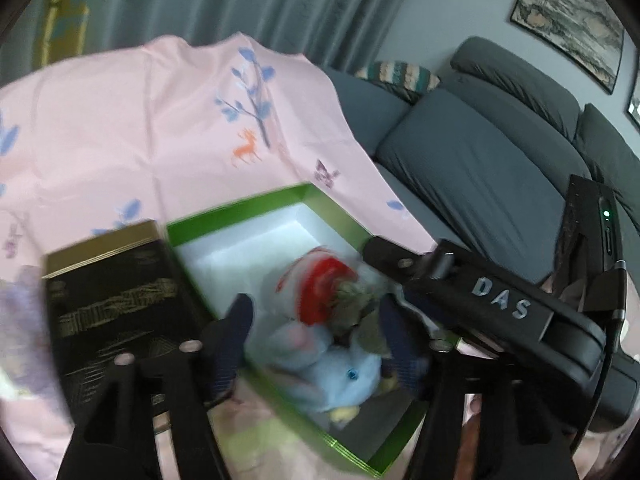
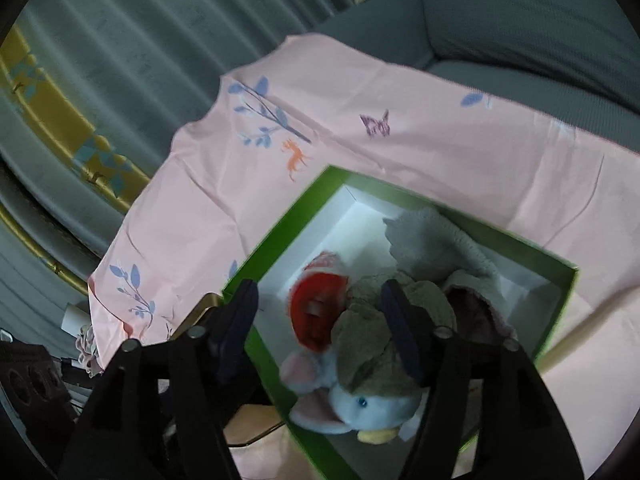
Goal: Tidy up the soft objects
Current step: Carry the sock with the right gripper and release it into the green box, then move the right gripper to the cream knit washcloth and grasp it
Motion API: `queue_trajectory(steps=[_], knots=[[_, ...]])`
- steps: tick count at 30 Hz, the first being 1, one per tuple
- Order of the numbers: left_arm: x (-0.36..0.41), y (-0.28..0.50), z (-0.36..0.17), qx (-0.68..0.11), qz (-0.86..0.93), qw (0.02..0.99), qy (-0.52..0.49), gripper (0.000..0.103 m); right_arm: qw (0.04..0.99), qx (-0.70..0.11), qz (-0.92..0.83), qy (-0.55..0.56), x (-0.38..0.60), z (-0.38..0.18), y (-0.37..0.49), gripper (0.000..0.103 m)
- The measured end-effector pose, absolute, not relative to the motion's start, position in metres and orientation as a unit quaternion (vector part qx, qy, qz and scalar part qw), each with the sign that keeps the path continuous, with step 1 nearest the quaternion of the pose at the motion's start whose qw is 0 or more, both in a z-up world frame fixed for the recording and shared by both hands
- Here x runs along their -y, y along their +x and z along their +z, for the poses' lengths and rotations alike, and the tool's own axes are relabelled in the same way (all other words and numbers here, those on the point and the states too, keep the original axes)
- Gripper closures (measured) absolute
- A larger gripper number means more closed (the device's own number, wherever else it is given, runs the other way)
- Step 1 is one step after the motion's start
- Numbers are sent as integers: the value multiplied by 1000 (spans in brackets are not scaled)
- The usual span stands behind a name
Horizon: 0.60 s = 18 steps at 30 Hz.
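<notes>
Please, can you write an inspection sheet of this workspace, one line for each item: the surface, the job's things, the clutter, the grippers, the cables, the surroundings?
Surface: pink printed cloth spread under everything, creased.
Job's things: open green box with white inside; in it a light blue plush toy, a red-and-white soft toy, an olive-green soft piece and a grey fleece item.
Clutter: black box with gold print beside the green box.
Grippers: left gripper and right gripper both over the box, jaws apart; neither visibly clamps a toy.
Cables: nothing seen.
Surroundings: grey sofa, striped cushion, grey-green curtain, framed picture.
</notes>
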State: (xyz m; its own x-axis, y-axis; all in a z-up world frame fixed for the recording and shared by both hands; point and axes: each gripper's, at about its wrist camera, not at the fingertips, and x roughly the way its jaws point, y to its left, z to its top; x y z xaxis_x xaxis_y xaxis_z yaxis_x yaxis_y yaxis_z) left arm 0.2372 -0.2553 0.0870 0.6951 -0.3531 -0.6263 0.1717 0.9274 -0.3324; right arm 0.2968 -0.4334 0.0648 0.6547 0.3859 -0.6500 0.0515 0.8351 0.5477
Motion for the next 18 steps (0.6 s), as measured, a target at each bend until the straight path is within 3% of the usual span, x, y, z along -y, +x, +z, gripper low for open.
queue_trajectory(steps=[7,10,13,18], knots=[[199,185,116,-335,-101,925,-148,19,899,-356,111,231,417,104,265,16],[174,158,123,-326,-72,931,-151,18,910,-342,113,204,404,115,254,16],[149,131,125,-323,-48,932,-157,17,922,-326,119,172,388,126,243,8],[112,92,120,-327,9,931,-160,17,929,-317,136,137,366,133,230,6]])
